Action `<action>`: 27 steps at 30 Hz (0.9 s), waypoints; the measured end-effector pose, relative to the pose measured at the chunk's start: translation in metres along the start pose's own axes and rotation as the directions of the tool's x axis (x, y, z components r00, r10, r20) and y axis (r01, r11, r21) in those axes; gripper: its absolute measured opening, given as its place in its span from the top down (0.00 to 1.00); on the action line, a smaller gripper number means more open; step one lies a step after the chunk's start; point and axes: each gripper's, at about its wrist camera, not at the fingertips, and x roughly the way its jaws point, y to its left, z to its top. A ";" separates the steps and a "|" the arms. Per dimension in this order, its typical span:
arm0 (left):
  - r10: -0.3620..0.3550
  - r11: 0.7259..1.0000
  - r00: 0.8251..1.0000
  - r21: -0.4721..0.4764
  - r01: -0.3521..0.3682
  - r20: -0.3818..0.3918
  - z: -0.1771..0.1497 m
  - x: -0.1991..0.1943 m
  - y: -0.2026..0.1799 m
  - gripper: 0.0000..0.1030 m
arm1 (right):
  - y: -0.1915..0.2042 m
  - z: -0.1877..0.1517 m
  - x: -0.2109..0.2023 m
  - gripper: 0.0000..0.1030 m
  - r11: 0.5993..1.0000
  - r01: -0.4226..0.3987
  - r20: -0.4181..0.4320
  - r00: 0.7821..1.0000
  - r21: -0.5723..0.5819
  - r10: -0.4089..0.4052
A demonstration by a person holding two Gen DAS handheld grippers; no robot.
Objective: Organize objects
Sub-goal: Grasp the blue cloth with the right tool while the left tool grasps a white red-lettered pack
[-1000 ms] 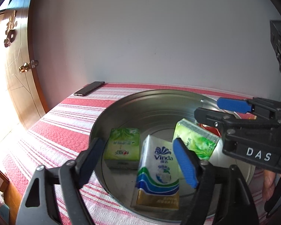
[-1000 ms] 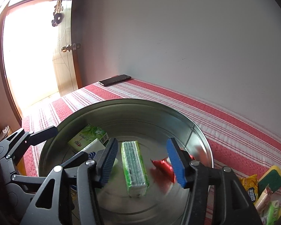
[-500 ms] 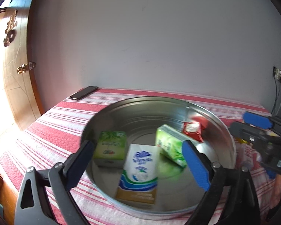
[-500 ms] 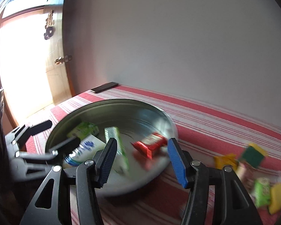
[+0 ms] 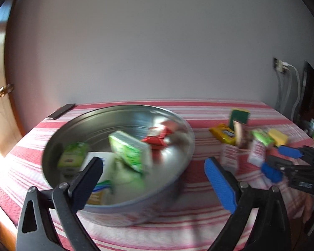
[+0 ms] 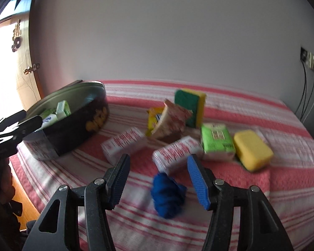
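Left wrist view shows the left gripper (image 5: 153, 176) with its jaws spread wide and bare, having just been opening, low in the frame over the near rim of a round silver metal basin (image 5: 186, 146). Inside the basin, left of centre, lie a green tissue pack (image 5: 129, 150) and a red snack wrapper (image 5: 157, 138). Right wrist view has the right gripper (image 6: 157, 179) released and grasping nothing, a crumpled blue cloth (image 6: 167, 194) lying below and between its fingers. Beyond it, mid-frame, sit a white-and-red box (image 6: 175, 152), a green packet (image 6: 216, 140) and a yellow sponge (image 6: 252, 149). All rest on a red-and-white striped tablecloth (image 6: 240, 198) against a plain pale wall (image 6: 167, 31); a wooden door (image 6: 23, 69) stands at upper left.
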 end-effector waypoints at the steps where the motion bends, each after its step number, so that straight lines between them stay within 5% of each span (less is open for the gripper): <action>1: -0.015 1.000 1.000 0.020 0.015 -0.002 -0.001 -0.001 -0.009 0.04 | -0.002 -0.002 0.003 0.42 1.000 0.000 -0.009 1.000 0.008 0.000; 9: -0.057 0.991 0.998 0.124 0.059 -0.023 -0.003 0.007 -0.052 0.04 | -0.010 -0.012 0.022 0.43 0.999 -0.018 -0.091 0.996 0.034 0.021; 11: -0.059 0.988 0.998 0.139 0.062 -0.023 -0.002 0.009 -0.058 0.04 | -0.012 -0.014 0.024 0.52 0.999 -0.028 -0.098 0.995 0.038 0.032; 12: -0.059 0.987 0.998 0.145 0.062 -0.025 -0.001 0.010 -0.061 0.04 | -0.013 -0.014 0.024 0.61 0.999 -0.023 -0.093 0.995 0.034 0.026; 27: -0.105 0.960 0.991 0.251 0.124 -0.087 0.010 0.031 -0.112 0.05 | -0.044 0.006 0.003 0.61 0.991 -0.020 0.062 0.998 0.135 0.012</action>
